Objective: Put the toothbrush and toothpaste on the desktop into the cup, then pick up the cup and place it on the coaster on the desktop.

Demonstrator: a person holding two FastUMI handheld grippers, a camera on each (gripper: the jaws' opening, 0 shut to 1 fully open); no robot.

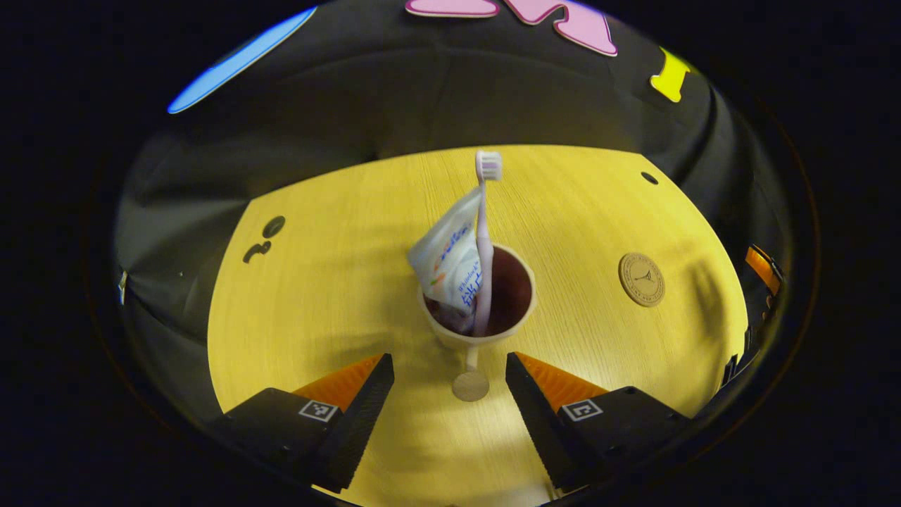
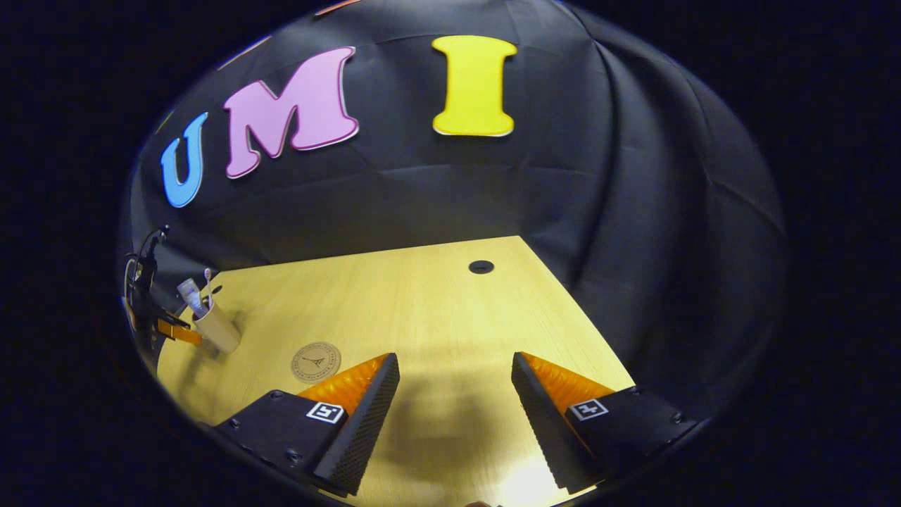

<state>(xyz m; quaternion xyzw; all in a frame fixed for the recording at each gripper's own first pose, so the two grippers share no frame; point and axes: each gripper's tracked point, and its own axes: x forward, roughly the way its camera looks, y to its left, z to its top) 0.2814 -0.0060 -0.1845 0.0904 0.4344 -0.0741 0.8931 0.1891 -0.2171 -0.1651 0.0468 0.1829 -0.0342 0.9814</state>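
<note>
one cup [image 1: 479, 310], one toothbrush [image 1: 484, 239], one toothpaste [image 1: 450, 257], one coaster [image 1: 641, 279]

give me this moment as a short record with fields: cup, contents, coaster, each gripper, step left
cup: cup upright on the desk, handle toward the left gripper
contents: toothbrush head up; toothpaste tube leaning beside it
coaster: coaster bare, apart from the cup
left gripper: left gripper open, fingers either side of the handle, not touching
right gripper: right gripper open over bare desk, holding nothing
step left: cup not yet on coaster

Left tongs [image 1: 449, 370]: square tag markers; right tongs [image 2: 456, 373]: same, visible screws.
</note>
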